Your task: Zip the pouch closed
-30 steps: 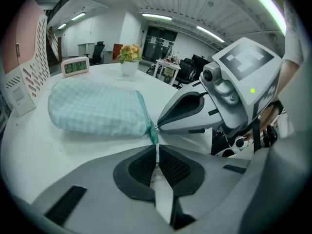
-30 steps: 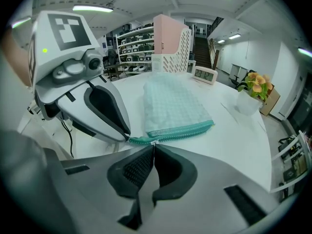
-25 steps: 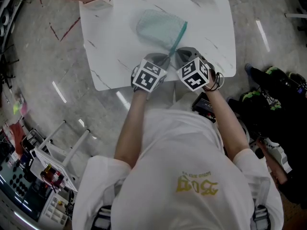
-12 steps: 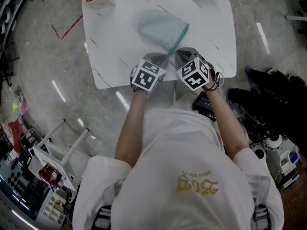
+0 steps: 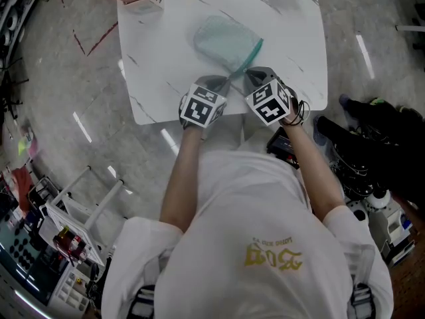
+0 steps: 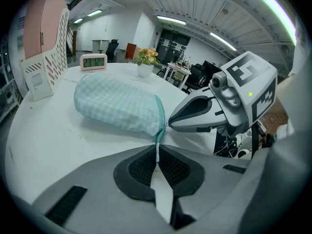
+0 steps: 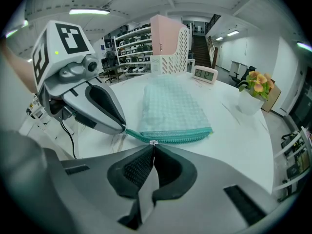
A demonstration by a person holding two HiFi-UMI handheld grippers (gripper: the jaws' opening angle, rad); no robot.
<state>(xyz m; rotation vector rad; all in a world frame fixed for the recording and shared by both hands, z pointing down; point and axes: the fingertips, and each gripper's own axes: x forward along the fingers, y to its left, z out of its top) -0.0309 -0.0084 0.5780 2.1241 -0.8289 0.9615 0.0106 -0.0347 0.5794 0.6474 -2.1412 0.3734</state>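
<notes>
Head view: a white marbled table (image 5: 159,78) is noted under both grippers, with grey floor (image 5: 60,78) around it. A teal checked pouch (image 5: 224,40) is laid flat just ahead of the jaw tips. The left gripper (image 6: 157,149) is clamped on the zipper tape end (image 6: 158,133). The right gripper (image 7: 154,145) is pinched on the slider (image 7: 153,142). Beyond the pouch, a pink file holder (image 7: 168,40), clock (image 7: 205,73) and flowerpot (image 7: 251,99) are seen.

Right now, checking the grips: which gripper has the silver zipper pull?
The right gripper, shut on the silver pull; the left gripper pinches the teal zipper tail instead.
</notes>
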